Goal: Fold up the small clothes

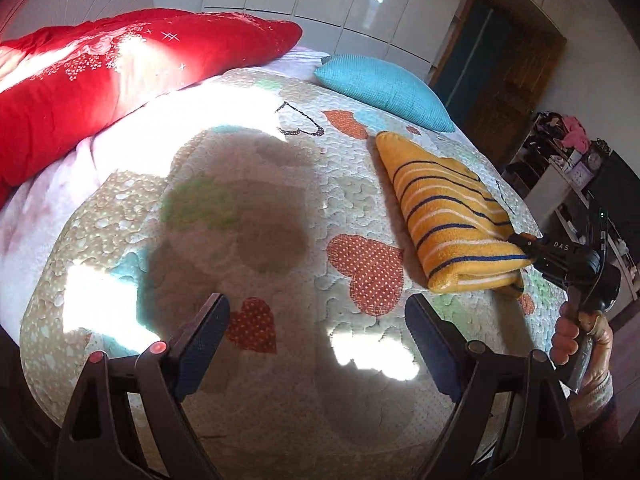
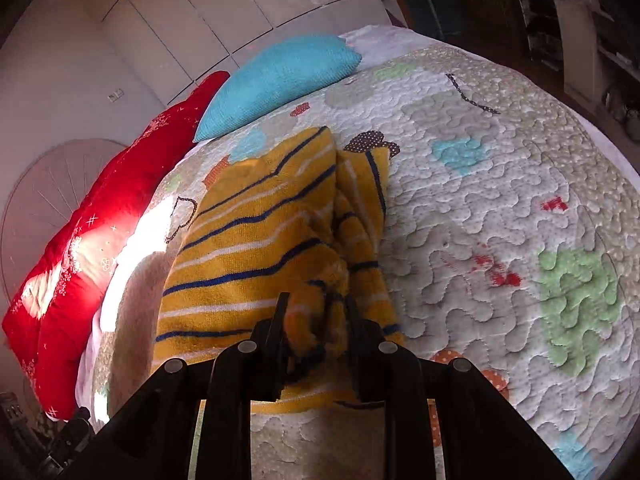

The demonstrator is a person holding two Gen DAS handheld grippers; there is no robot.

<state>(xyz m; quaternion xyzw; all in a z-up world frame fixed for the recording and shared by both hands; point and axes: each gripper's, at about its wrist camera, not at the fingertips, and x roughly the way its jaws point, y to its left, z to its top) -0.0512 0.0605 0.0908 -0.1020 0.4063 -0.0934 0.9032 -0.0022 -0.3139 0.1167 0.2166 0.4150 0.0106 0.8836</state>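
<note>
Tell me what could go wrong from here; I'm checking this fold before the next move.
1. Only the right hand-held gripper pinches the yellow knit garment with blue and white stripes, bunched at one end; pulling may drag the fold open.
2. The left hand-held gripper hangs open over the heart-patterned quilt, so nothing pins the far end.
3. The garment lies near the quilt's edge and could slide off.

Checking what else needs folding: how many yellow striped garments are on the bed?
1: the yellow striped garment lies folded on the quilt, an end pinched in the right tongs. Others could be outside view.
</note>
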